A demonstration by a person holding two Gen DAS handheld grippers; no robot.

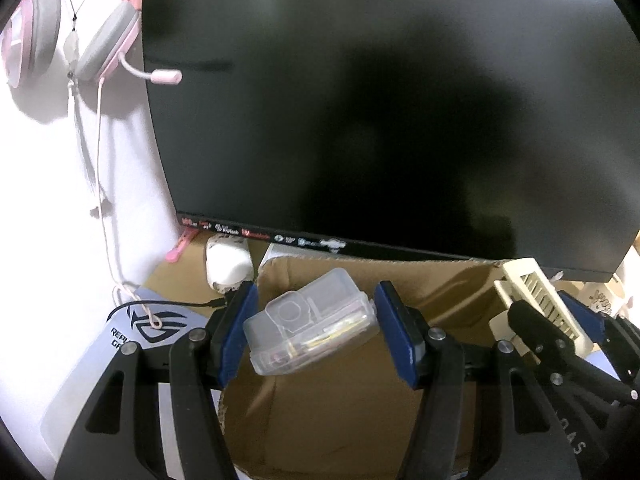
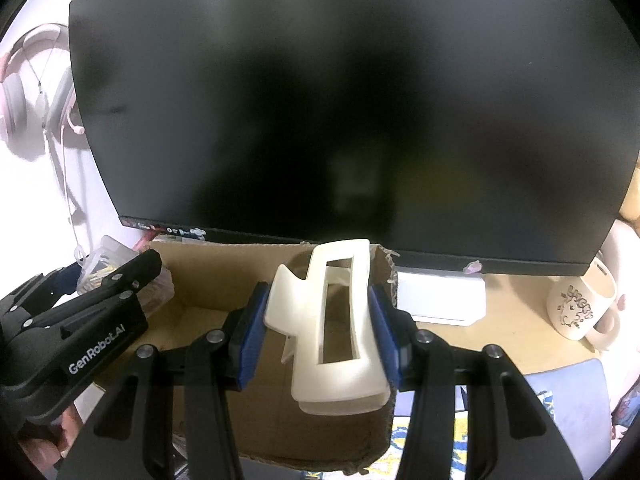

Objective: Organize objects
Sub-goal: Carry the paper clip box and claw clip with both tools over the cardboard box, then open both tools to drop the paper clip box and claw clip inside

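Note:
My left gripper [image 1: 316, 328] is shut on a clear plastic case [image 1: 312, 326] with small items inside and holds it over an open cardboard box [image 1: 344, 408]. My right gripper [image 2: 318, 328] is shut on a cream hair claw clip [image 2: 332, 320] and holds it over the same box [image 2: 216, 288]. In the left wrist view the clip [image 1: 532, 300] shows at the right in the other gripper. In the right wrist view the clear case [image 2: 104, 264] shows at the left in the left gripper.
A large black monitor [image 1: 380, 100] stands just behind the box. A pink headset [image 1: 72, 28] hangs on the wall at the left. A white mug [image 2: 580, 304] and a white block [image 2: 440, 296] sit on the desk at the right. A mouse mat [image 1: 132, 328] lies left.

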